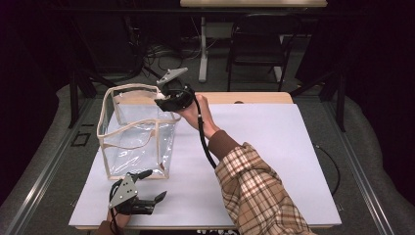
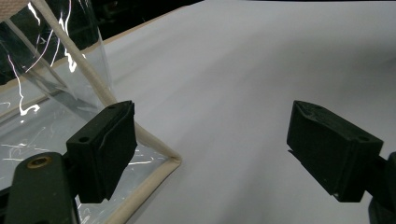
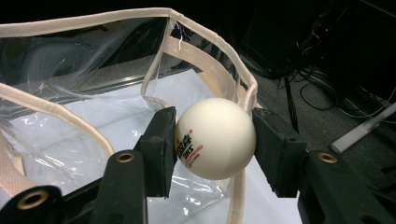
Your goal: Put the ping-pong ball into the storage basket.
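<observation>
Carrying step, by the look of it: right gripper (image 3: 215,140) clamped on a white ball (image 3: 215,138), held over the far right corner of the clear bag (image 1: 137,134), just above its cream rim (image 3: 205,37). Next, probably, a release into the open mouth, with the jaws kept inside that rim. Left gripper (image 2: 210,149) spread wide and empty beside the bag's near bottom corner. Plenty of bare white mat (image 1: 274,147) right of the bag.
</observation>
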### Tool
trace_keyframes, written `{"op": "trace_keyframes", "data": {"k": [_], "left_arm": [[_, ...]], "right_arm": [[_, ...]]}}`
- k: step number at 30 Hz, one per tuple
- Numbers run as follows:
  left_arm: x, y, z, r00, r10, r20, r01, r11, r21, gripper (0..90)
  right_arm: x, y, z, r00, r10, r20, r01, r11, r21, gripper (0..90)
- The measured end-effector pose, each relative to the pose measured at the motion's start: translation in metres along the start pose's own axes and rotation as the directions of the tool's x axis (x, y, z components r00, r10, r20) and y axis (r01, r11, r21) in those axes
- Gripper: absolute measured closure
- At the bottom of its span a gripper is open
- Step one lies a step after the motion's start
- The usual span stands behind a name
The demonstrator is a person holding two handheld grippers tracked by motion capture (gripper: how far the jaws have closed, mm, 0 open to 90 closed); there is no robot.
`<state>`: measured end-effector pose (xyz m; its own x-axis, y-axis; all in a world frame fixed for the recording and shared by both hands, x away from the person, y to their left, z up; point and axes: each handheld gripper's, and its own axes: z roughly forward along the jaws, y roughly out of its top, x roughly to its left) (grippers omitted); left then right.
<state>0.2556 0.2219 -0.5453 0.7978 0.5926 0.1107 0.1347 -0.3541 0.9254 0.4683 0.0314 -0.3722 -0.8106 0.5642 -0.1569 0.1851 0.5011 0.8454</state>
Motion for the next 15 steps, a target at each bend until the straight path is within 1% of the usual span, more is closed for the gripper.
{"op": "trace_keyframes", "data": {"k": [6, 15], "left_arm": [[0.0001, 0.0, -0.0002, 1.0, 0.0, 0.0, 0.0, 1.0, -0.001, 15.9], [0.0001, 0.0, -0.0002, 1.0, 0.0, 0.0, 0.0, 1.0, -0.001, 15.9]], "right_arm": [[0.0042, 0.0011, 0.0038, 1.0, -0.001, -0.006, 0.0, 1.0, -0.002, 51.1], [0.0064, 0.001, 0.0077, 0.9998, 0.006, -0.016, -0.006, 1.0, -0.001, 51.1]]}}
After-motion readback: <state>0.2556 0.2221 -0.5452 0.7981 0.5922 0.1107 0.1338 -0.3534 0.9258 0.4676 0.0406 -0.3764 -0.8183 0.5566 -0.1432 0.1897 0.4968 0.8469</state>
